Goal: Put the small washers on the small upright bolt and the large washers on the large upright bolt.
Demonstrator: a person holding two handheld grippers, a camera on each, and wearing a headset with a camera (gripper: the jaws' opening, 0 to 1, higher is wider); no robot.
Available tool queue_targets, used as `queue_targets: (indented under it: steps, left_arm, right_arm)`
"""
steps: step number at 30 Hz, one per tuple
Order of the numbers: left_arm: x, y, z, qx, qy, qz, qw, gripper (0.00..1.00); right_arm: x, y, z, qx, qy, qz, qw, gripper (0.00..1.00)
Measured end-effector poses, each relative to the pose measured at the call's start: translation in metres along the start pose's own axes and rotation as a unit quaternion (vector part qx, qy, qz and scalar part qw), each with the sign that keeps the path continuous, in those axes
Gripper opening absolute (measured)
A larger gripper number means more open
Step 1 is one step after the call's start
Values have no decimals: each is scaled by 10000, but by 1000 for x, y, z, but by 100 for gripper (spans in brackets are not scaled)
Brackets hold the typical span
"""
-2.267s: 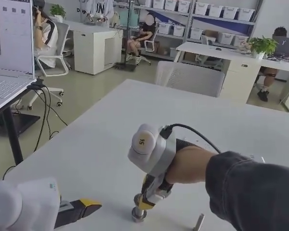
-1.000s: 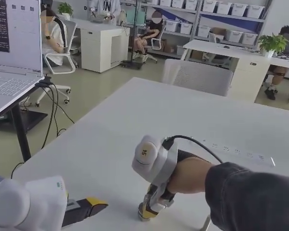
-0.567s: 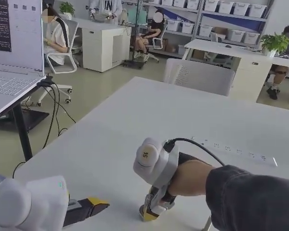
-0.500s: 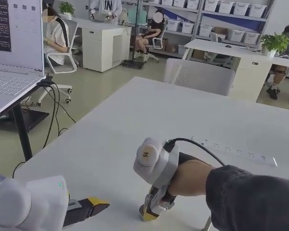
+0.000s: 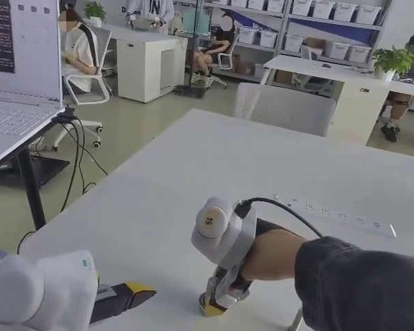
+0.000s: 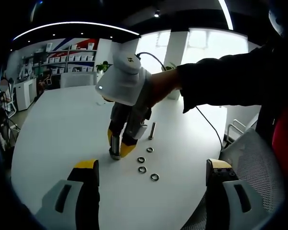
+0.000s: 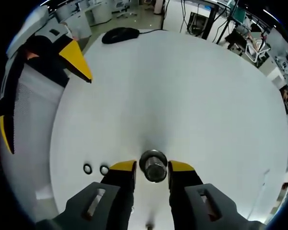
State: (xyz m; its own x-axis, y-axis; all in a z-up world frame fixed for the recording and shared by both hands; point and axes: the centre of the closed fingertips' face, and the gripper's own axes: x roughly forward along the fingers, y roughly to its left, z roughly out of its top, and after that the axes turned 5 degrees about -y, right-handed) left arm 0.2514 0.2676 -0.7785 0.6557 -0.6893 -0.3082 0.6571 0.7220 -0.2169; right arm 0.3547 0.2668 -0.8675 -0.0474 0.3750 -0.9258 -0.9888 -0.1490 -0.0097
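1. The large bolt (image 7: 153, 166) stands upright on the white table (image 6: 62, 124), close to the edge where the person stands.
2. The right gripper (image 6: 119, 145) points down over this bolt. Its two yellow tips sit one on each side of the bolt's top.
3. In the right gripper view the tips are a little apart and a thin gap shows on each side of the bolt. They hold nothing that I can see.
4. The small bolt (image 6: 152, 130) also stands upright. In the left gripper view it is near the large bolt and just past the right gripper.
5. Four washers (image 6: 142, 169) lie flat on the table in a loose group beside the large bolt. They are apart from each other, and none of the four is on a bolt.
6. I cannot tell which of these washers are small and which are large.
7. The left gripper (image 6: 152, 165) is held low at the near edge of the table and aims at the bolts. Its jaws are wide apart and hold nothing.
8. A hand in a dark sleeve (image 5: 359, 283) holds the right gripper.
9. Farther back on the table lies a white power strip (image 5: 338, 215).
10. A black mouse (image 7: 121, 33) lies near the table edge in the right gripper view.
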Motion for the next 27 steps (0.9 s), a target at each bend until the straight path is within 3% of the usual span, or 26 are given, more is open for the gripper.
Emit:
queue_targets:
  steps: [13,27]
  left_arm:
    - [1,-1,0,24,33,-29,10000,92]
    - [2,-2,0,66,60,-65,9999,92]
  right_arm:
    - [-16,-2,-6,143,-171,-103,9997,38]
    - [-43,-6,-2,233,-629,-444,9968,43]
